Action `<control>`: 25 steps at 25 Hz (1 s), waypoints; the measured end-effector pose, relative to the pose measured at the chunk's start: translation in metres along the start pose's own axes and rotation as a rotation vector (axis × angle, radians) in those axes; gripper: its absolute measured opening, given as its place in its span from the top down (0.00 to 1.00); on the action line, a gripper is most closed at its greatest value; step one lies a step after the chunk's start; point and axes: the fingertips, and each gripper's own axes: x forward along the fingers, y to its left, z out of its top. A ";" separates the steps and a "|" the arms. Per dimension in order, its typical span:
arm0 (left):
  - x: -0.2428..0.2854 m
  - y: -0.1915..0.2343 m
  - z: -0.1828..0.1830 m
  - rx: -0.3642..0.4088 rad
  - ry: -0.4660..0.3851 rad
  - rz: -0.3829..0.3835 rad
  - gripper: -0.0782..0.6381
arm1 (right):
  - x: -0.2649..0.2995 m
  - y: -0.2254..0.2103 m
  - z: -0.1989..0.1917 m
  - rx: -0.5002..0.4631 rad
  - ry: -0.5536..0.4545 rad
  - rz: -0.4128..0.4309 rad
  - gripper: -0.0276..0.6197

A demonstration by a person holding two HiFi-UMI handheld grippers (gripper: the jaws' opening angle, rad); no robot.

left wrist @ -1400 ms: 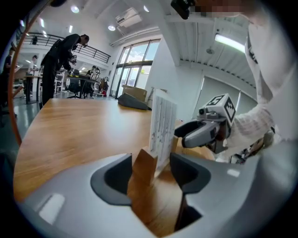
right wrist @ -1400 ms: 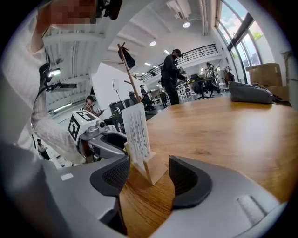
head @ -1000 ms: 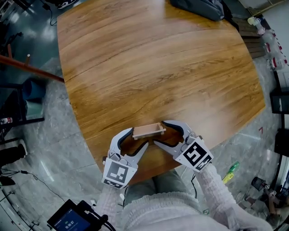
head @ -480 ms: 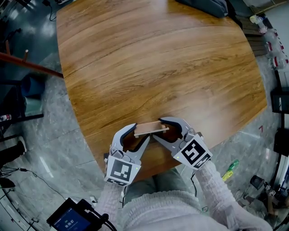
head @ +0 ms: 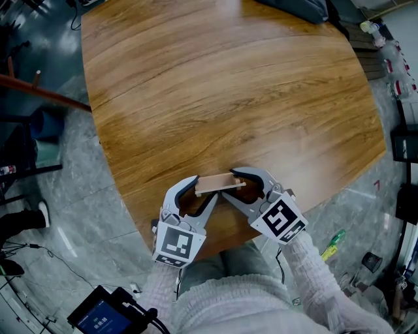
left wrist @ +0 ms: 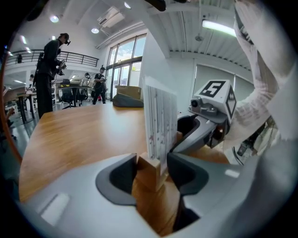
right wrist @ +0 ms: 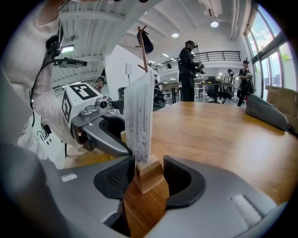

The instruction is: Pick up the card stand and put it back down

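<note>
Head view showed the card stand [head: 221,183] resting on the wooden table [head: 228,85] close to its near edge, one gripper at each end. The left gripper [left wrist: 152,162] pinched one end of its wooden base and the right gripper [right wrist: 149,171] pinched the other. Both pairs of jaws had just been closing, and their pads pressed the block's sides. A pale card [right wrist: 139,118] stood upright in the base.

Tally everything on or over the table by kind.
grippers: 2, left gripper and right gripper, jaws of both just closing with the card stand between them
card stand: 1
dark bag: 1
Total: 4
</note>
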 end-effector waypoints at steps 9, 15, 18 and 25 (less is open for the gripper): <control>-0.011 -0.005 0.026 -0.002 -0.019 -0.018 0.60 | -0.020 0.000 0.021 -0.019 -0.017 -0.018 0.66; -0.036 -0.006 0.067 0.014 -0.068 -0.008 0.60 | -0.048 0.003 0.060 -0.039 -0.051 -0.045 0.66; -0.051 -0.006 0.087 0.016 -0.097 -0.004 0.60 | -0.061 0.006 0.081 -0.052 -0.075 -0.058 0.66; -0.089 -0.016 0.128 0.037 -0.174 0.015 0.60 | -0.096 0.022 0.123 -0.097 -0.140 -0.080 0.67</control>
